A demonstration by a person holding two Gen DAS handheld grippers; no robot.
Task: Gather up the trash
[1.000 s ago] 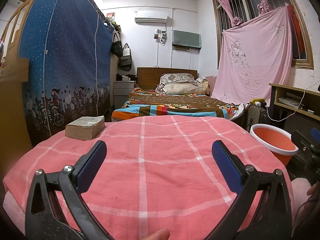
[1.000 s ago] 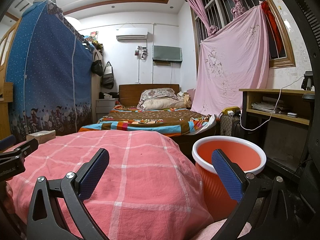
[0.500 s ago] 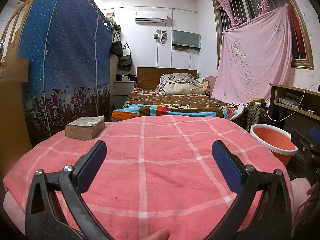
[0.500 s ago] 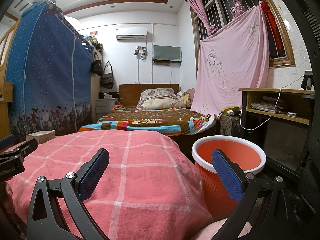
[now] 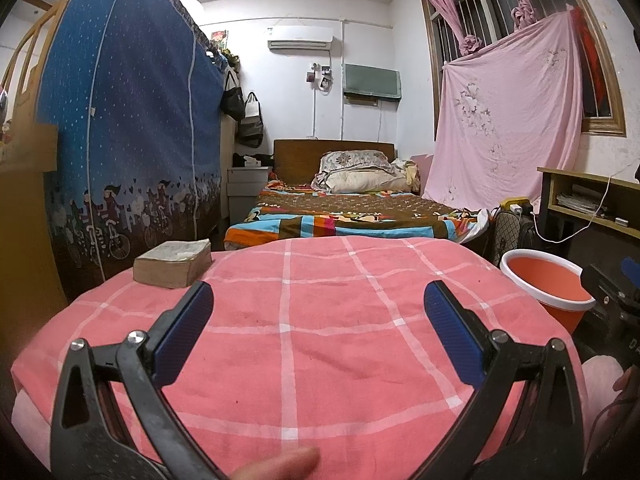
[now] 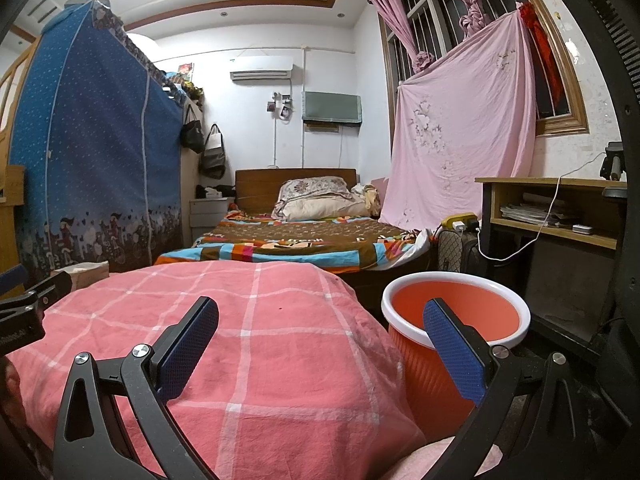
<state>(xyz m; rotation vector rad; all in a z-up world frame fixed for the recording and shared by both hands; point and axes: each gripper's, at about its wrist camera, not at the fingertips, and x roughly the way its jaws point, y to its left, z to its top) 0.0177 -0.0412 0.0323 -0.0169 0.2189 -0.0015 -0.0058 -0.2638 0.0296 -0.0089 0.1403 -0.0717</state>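
I can read no text, label, brand or number anywhere; the small print on the left gripper's (image 6: pixel 18 338) body in my right wrist view is too blurred.

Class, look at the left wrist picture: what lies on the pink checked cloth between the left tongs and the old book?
Nothing: in the left wrist view the pink checked cloth is bare between the open left tongs and the old book.

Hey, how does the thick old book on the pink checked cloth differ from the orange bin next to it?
The book lies flat on the pink checked cloth, at its far left corner; the orange bin stands upright beside the cloth's right edge, lower down. The book is a closed tan block with worn pages; the bin is round, ribbed, white-rimmed and open-topped. Neither gripper touches either one.
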